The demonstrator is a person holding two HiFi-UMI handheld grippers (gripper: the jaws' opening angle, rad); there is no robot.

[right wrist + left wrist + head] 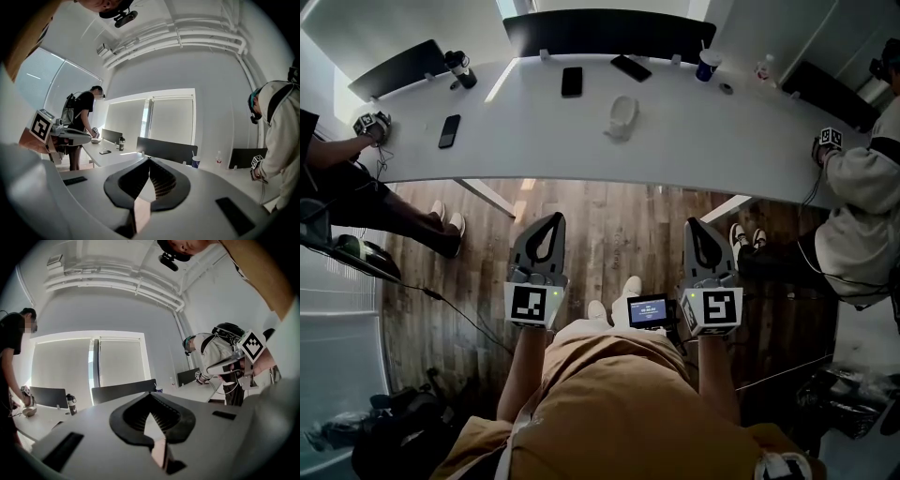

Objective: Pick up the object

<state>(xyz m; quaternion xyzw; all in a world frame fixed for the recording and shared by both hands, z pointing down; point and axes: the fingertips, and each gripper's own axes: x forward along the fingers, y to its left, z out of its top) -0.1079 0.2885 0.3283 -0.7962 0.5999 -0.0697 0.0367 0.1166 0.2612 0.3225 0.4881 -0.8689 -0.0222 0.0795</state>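
Jaws closed and empty on left gripper (556, 218) and right gripper (694, 224), above wooden floor (614, 220)

Three tabletop phones (572, 82), one cup (708, 65)

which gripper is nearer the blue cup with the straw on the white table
Right. The right gripper is over the wooden floor, in line with the blue cup; the left gripper is well to its left.

No legible text; small screen (647, 310) print too small.
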